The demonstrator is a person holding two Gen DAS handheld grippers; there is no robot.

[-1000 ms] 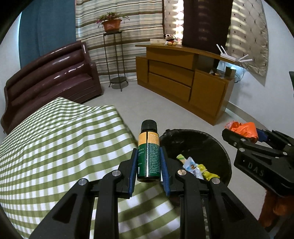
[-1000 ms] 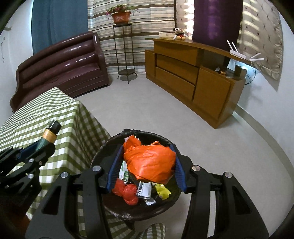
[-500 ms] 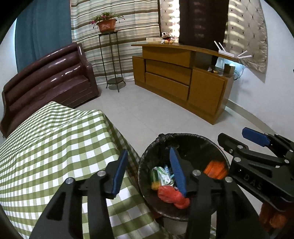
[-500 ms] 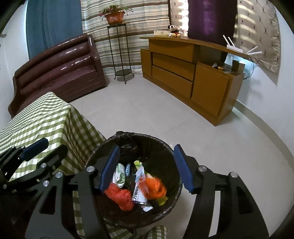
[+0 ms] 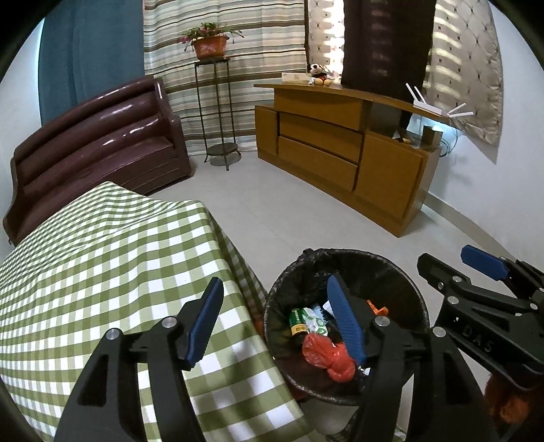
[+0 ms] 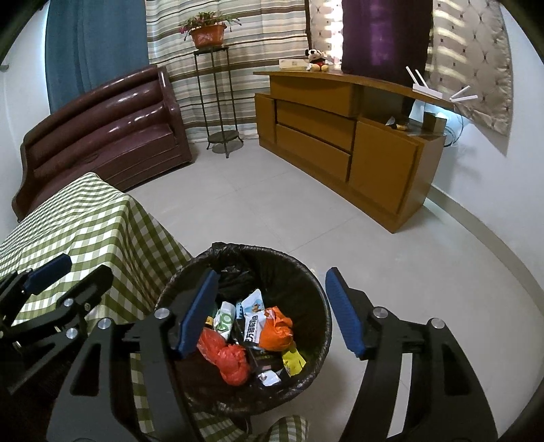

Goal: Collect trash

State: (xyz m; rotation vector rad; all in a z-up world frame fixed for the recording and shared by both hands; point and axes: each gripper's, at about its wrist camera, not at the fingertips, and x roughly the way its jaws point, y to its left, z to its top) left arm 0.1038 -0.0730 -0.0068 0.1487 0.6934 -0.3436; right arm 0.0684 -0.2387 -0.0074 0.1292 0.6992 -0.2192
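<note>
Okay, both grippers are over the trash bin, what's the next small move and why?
Probably lift both grippers away and swing back toward the checkered table. The left gripper and right gripper have just been opening and nothing is between their jaws; the green bottle and orange bag already lie inside the bin.

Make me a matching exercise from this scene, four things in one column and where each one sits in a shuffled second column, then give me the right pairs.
Things:
1. green bottle
2. potted plant
3. stuffed mouse toy
4. orange bag

Places:
A. on the wooden cabinet top
B. in the trash bin, toward its right side in the right wrist view
C. on the tall metal stand
D. in the trash bin, toward its left side in the left wrist view

Pairs: 1-D, 2-C, 3-A, 4-B
</note>
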